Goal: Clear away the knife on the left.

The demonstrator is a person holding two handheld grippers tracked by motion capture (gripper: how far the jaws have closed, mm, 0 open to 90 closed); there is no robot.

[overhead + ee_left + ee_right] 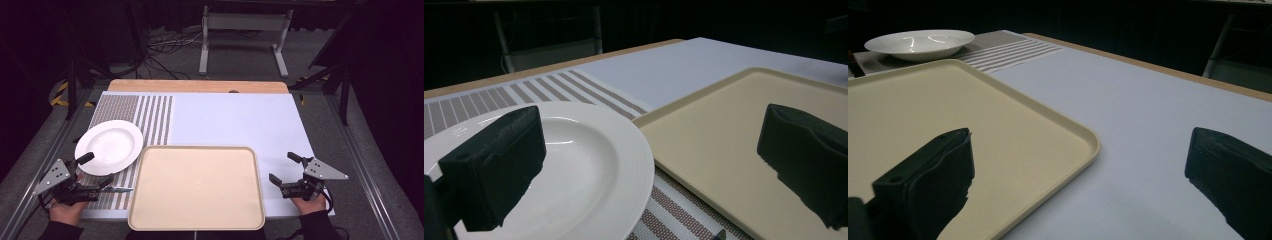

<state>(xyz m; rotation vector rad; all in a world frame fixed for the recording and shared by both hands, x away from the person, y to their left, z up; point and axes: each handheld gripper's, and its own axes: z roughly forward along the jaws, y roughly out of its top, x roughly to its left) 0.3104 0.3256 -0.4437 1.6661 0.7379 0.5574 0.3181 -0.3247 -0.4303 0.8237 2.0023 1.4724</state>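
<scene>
- Pale blue table covering point(235, 122) spans the work surface, with a brown-striped placemat point(150, 112) on its left part; both lie flat, so a jaw dragged low across either could ruck it and shift what rests on it.
- Beige plastic tray point(196, 187) sits empty at the near centre edge, between the two hands; judged from its spot at the table's lip, a careless nudge could push it off toward the person.
- White ceramic plate point(109, 146) rests empty on the placemat just left of the tray, its rim close to the tray's corner; smooth glaze and a thin rim suggest a two-jaw pinch could slip or tip it.
- Left gripper point(95, 170), held low at the near left corner, points forward and inward with jaws spread wide, holding nothing; one jaw hangs over the plate's rim.
- Right gripper point(285, 169), held low just right of the tray, has jaws equally spread and empty.
- Small knife point(116, 189), only partly clear, lies on the placemat near the left gripper and could be knocked unnoticed.
</scene>
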